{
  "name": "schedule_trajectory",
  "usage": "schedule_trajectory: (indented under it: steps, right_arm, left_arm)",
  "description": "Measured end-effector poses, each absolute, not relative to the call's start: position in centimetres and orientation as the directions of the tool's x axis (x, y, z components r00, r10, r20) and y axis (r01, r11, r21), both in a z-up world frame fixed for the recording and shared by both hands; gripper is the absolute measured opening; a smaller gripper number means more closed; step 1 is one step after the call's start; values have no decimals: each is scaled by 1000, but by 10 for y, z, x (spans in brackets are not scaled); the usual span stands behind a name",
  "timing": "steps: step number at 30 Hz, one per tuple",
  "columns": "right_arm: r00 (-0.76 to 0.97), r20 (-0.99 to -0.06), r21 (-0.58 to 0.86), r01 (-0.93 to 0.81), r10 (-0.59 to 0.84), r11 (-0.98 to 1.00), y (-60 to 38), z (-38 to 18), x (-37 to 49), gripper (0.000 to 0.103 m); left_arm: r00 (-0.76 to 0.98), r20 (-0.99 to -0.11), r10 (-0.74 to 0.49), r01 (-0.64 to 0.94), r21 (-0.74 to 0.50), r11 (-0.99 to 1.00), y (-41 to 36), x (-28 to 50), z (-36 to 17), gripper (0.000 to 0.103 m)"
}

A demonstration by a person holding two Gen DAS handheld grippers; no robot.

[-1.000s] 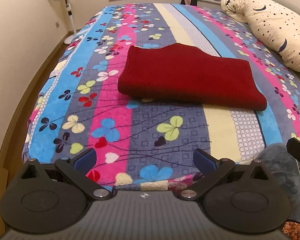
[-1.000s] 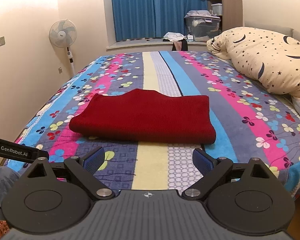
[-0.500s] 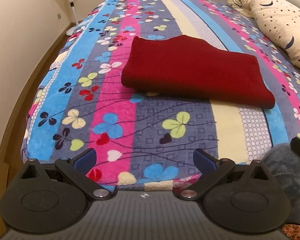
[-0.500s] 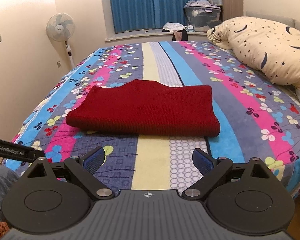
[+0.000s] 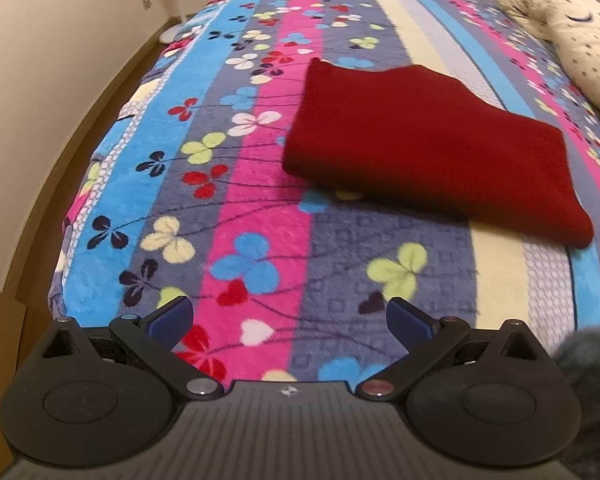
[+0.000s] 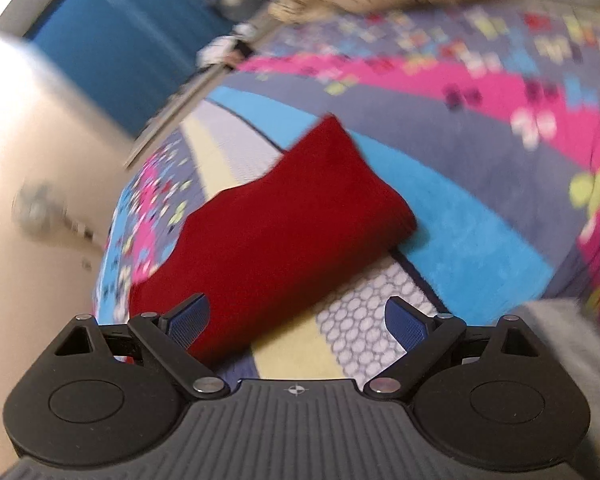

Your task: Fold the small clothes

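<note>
A dark red knitted garment (image 5: 428, 148) lies folded into a flat rectangle on the flowered striped bedspread (image 5: 236, 208). My left gripper (image 5: 290, 320) is open with nothing between its fingers, hovering over the bed's near edge, short of the garment. The right wrist view is tilted and blurred. There the red garment (image 6: 268, 236) runs diagonally, and my right gripper (image 6: 296, 322) is open just above its near edge, the left fingertip (image 6: 188, 320) overlapping the cloth in the image. Whether it touches is unclear.
A cream pillow with stars and moons (image 5: 572, 36) lies at the bed's right side. A wall and wooden floor strip (image 5: 72, 128) run along the left. Blue curtains (image 6: 112, 48) and a standing fan (image 6: 40, 208) are at the far end. A grey-clad person's leg (image 5: 592, 380) shows bottom right.
Both grippers have moved forward toward the garment. The right gripper has rolled sharply and dropped close over the garment's near edge; its view is motion-blurred. The garment has not moved.
</note>
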State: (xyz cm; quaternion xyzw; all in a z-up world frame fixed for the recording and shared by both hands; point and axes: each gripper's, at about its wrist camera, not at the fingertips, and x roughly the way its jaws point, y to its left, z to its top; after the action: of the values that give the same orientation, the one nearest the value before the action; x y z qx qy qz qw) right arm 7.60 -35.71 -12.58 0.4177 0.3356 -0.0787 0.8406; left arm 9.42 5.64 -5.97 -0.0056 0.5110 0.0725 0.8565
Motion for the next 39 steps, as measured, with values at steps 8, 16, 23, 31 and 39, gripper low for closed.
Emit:
schedule_trajectory:
  steps: [8, 16, 23, 31, 39]
  right_arm:
    - [767, -622, 775, 576, 154, 261, -412, -206, 134, 94]
    - [789, -586, 810, 563, 187, 164, -423, -251, 169, 24]
    - [771, -620, 782, 592, 145, 194, -424, -247, 174, 23]
    - [655, -748, 485, 649, -106, 586, -372, -153, 225, 17]
    - [878, -449, -258, 50, -166, 965, -114, -55, 288, 16]
  left_arm:
    - [437, -879, 192, -220, 103, 970, 82, 140, -71, 103]
    - [385, -900, 204, -263, 105, 959, 99, 167, -93, 103]
    - [366, -898, 242, -303, 131, 944, 120, 180, -117, 103]
    - [378, -892, 250, -382, 96, 919, 165, 211, -151, 103]
    - [413, -893, 180, -453, -30, 891, 217, 228, -177, 103]
